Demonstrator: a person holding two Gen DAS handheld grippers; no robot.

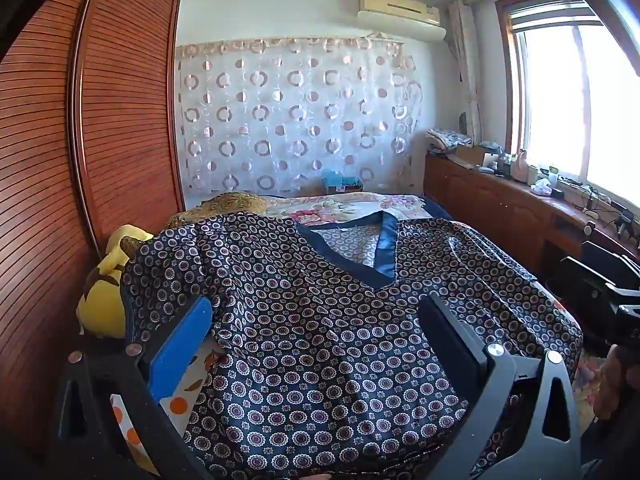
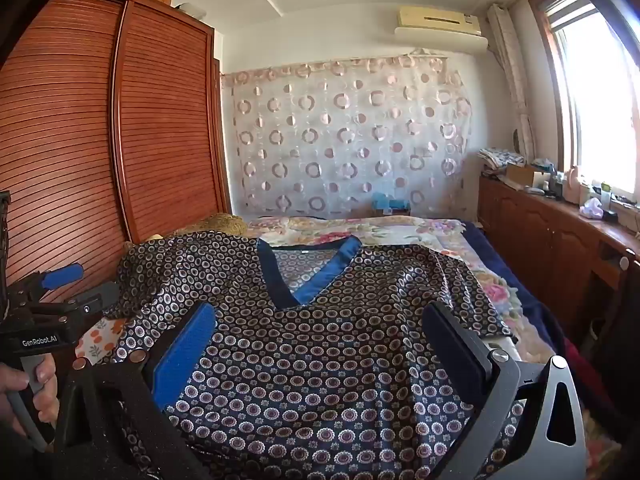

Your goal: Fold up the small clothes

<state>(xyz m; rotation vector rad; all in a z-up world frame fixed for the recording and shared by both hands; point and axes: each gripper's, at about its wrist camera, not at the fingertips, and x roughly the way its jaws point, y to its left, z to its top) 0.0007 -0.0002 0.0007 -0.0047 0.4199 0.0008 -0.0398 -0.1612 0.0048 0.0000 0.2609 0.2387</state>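
Observation:
A dark navy top (image 1: pixel 320 320) with a small circle print and a blue V-neck band (image 1: pixel 360 256) lies spread face up on the bed, neck at the far end. It also fills the right wrist view as the top (image 2: pixel 320 340). My left gripper (image 1: pixel 316 320) hangs open above the garment's lower left part, nothing between its blue pad and black pad. My right gripper (image 2: pixel 320 328) hovers open over the lower middle of the garment, its jaws wide and empty. The left gripper's body (image 2: pixel 52 304), held by a hand (image 2: pixel 36 384), shows at the left edge of the right wrist view.
A tall wooden wardrobe (image 1: pixel 80 140) runs along the bed's left side. A yellow plush toy (image 1: pixel 104 292) lies by the garment's left sleeve. A floral bedspread (image 2: pixel 380 228) covers the bed. A wooden cabinet (image 2: pixel 540 232) with clutter stands under the window at right.

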